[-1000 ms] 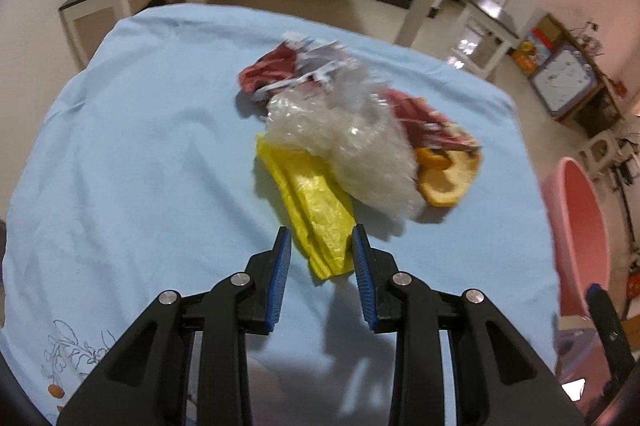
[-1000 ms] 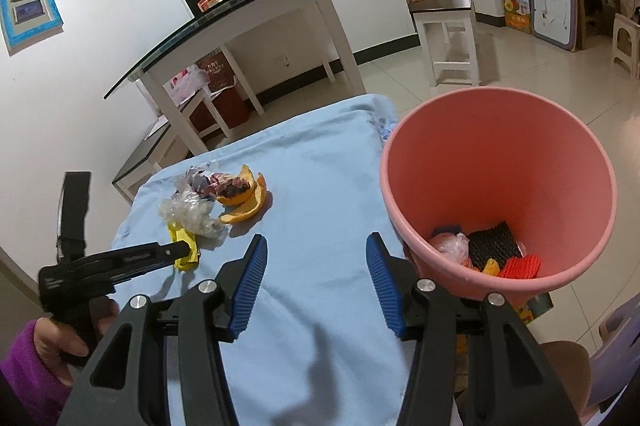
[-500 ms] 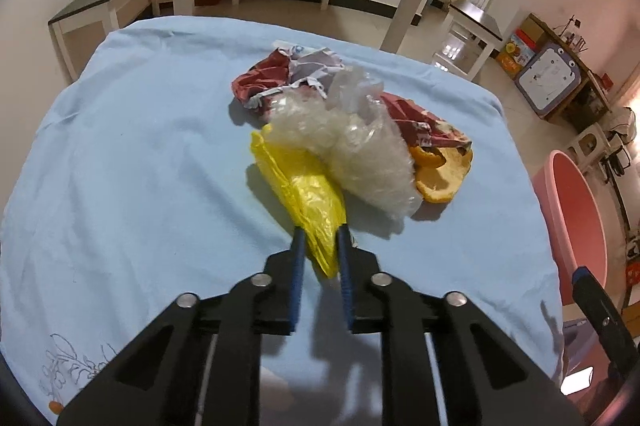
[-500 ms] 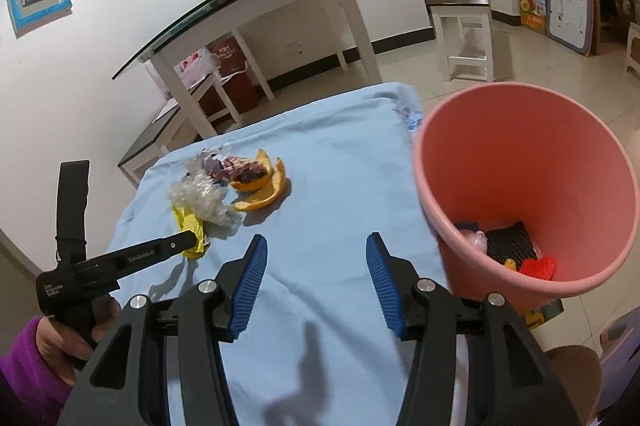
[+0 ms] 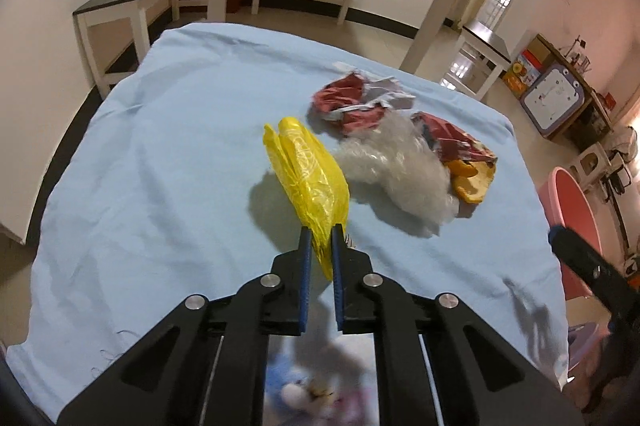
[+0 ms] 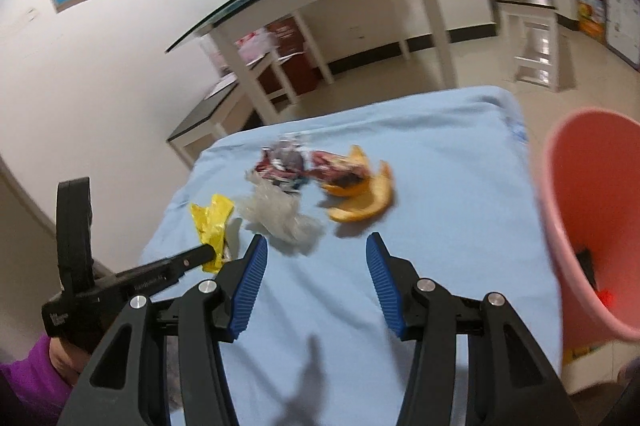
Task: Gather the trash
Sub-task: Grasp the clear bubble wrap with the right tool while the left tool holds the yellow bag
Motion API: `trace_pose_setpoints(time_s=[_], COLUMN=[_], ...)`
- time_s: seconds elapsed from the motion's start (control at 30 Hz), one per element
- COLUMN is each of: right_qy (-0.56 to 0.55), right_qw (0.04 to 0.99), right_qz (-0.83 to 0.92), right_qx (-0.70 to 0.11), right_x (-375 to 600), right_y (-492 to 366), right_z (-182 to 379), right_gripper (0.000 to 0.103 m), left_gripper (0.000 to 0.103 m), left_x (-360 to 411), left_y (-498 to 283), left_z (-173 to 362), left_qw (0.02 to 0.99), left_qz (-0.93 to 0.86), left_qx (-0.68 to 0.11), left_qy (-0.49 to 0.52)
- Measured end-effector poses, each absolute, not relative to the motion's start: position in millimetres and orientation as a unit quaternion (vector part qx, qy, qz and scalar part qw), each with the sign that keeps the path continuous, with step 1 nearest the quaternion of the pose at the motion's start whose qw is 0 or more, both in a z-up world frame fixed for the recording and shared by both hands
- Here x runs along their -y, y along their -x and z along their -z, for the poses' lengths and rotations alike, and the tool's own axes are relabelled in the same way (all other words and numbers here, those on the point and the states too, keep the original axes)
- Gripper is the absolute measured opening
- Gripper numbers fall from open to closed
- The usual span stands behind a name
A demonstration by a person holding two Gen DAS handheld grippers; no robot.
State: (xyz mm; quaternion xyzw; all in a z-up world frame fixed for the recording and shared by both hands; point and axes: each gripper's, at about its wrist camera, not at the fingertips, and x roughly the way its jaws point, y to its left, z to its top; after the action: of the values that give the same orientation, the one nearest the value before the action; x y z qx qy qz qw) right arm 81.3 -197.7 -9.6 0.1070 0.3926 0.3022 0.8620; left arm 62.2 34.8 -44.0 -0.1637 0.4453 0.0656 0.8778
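Observation:
My left gripper (image 5: 319, 240) is closing on the near end of a yellow plastic bag (image 5: 310, 172), which hangs lifted off the blue cloth (image 5: 160, 166). Seen from the right wrist view, the same yellow bag (image 6: 211, 222) sticks out of the left gripper (image 6: 210, 252). Behind it lie a clear plastic wad (image 5: 396, 162), red wrappers (image 5: 352, 104) and orange peel (image 5: 472, 180). My right gripper (image 6: 316, 258) is open and empty, above the cloth in front of the clear plastic wad (image 6: 280, 212) and orange peel (image 6: 360, 198).
A pink bin (image 6: 592, 222) with some trash inside stands off the table's right edge; it shows as the pink bin (image 5: 568, 218) at the right of the left wrist view. White tables (image 6: 320, 2) and stools stand beyond on the tiled floor. A purple sleeve (image 6: 28, 390) holds the left gripper.
The left jaws closed onto the yellow bag and pulled it up and away from the pile. The right gripper swung left, so the pink bin slid to the frame's right edge.

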Motion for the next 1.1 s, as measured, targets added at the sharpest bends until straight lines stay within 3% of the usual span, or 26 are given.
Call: trace_pose_setpoints(time_s=[0.27,0.43,0.6,0.67,0.7,0.8,1.1], right_qy=[-0.031,0.032,0.075,0.074,0.074,0.072,0.016], right_qw=[0.853,0.846,0.837,0.831,0.829,0.825,0.832], right_qz=[-0.341,-0.351,-0.346,-0.349,-0.352,-0.353,-0.351], right_qx=[-0.394,-0.401,-0.418,-0.426,-0.429,-0.435,-0.429], right_x=[140.5,109.4,90.3,87.9,87.5,90.1,122.3], right_y=[-100.3,-115.0,-128.1,-129.5,-129.5,-125.5,-89.6], right_z=[11.2,24.0,44.9,49.8,50.8,52.7,32.5], right_gripper=[0.051,0.062,0.063,0.053,0.040,0.030,0.026], left_gripper=[0.009,0.009,0.009,0.009,0.009,0.009,0.009], left_x=[-57.7,-67.4,-72.1,-73.1,-72.9,-72.4,-57.0], left_y=[-50.6,-48.5,-49.1,-49.1,-49.3,-49.8,-44.2], left_z=[45.5,47.8,51.5,51.1,50.3,48.8,37.0], left_qw=[0.877,0.875,0.872,0.872,0.873,0.874,0.882], left_qz=[-0.064,-0.061,-0.058,-0.058,-0.058,-0.058,-0.043], left_qx=[-0.439,-0.438,-0.443,-0.443,-0.442,-0.441,-0.432], left_qy=[0.183,0.194,0.200,0.200,0.199,0.198,0.182])
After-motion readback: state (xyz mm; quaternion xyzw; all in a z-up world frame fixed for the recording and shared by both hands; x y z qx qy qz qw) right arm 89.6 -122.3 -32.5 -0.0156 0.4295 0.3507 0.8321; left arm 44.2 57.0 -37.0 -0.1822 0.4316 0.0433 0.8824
